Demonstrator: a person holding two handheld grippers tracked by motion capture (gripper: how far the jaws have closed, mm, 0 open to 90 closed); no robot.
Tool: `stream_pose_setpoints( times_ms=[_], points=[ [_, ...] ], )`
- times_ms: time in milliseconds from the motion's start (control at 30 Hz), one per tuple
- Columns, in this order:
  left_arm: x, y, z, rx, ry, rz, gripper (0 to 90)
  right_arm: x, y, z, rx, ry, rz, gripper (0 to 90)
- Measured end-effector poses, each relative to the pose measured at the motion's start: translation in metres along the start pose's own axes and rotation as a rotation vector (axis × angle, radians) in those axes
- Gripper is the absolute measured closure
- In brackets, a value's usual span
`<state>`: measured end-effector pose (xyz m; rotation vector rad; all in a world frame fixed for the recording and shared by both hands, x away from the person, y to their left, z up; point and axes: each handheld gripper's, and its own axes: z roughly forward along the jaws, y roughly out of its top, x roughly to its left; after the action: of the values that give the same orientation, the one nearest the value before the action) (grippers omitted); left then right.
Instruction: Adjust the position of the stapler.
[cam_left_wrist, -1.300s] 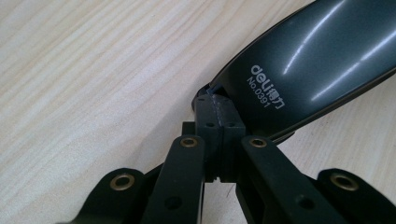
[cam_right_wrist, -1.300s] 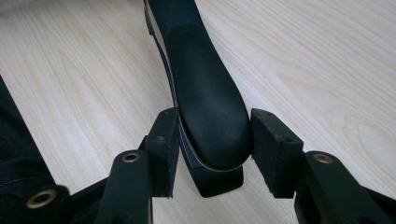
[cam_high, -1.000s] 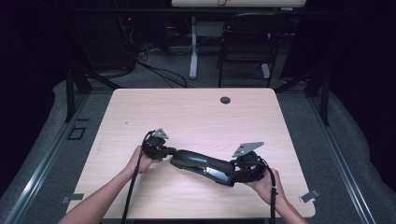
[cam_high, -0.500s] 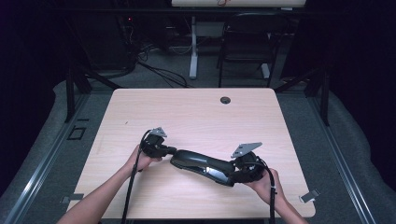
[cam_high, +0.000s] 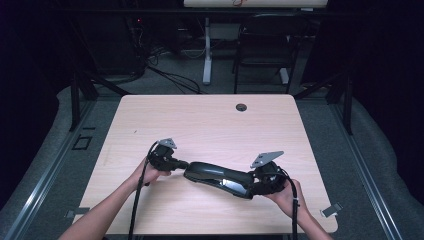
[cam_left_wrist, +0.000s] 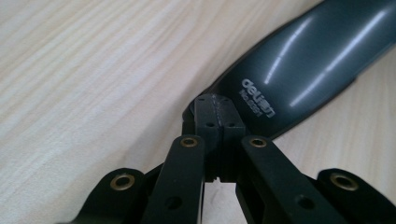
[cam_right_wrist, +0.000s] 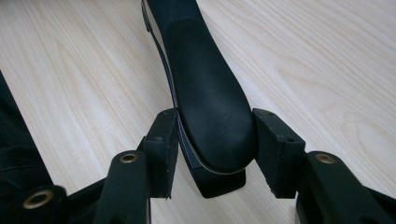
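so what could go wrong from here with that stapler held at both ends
1. The left gripper is shut on just the thin edge at one end of the black stapler; that small bite could slip if the stapler is lifted or twisted.
2. The right gripper squeezes the rounded, smooth end; the pads might slide off the curve.
3. If the hands pull apart or turn unevenly, the stapler may hinge open or drop onto the table.

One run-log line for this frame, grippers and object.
left gripper: shut at stapler tip | right gripper: jaws clamp stapler's wide end | stapler: lying on table
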<state>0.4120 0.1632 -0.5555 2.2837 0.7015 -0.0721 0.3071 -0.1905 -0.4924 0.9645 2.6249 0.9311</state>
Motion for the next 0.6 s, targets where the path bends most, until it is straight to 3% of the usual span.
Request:
stream_pose_setpoints(
  times_ms=[67,133,267,300,400,433,600],
  points=[
    [-0.003,0.001,-0.001,0.006,0.009,0.021,89.9,-0.001,0.0,-0.001,0.008,0.0,-0.003,52.9],
    [-0.008,0.004,0.0,0.009,0.049,0.047,89.8,-0.001,-0.001,-0.002,0.006,0.006,-0.007,53.1],
    [-0.009,0.008,0.004,-0.029,0.08,0.03,89.7,0.0,-0.002,-0.009,0.0,-0.007,-0.005,55.5],
    [-0.009,0.01,0.007,-0.043,0.116,0.024,89.7,-0.001,-0.003,-0.012,-0.012,-0.009,0.003,57.0],
    [-0.007,0.01,0.01,-0.056,0.102,0.004,89.7,-0.003,-0.005,-0.018,-0.026,-0.007,0.016,60.4],
    [-0.007,0.009,0.01,-0.062,0.115,-0.005,89.0,-0.004,-0.007,-0.019,-0.033,0.002,0.031,61.0],
    [-0.006,0.009,0.012,-0.088,0.112,-0.032,89.1,-0.004,-0.006,-0.017,-0.023,0.007,0.032,59.2]
  ],
)
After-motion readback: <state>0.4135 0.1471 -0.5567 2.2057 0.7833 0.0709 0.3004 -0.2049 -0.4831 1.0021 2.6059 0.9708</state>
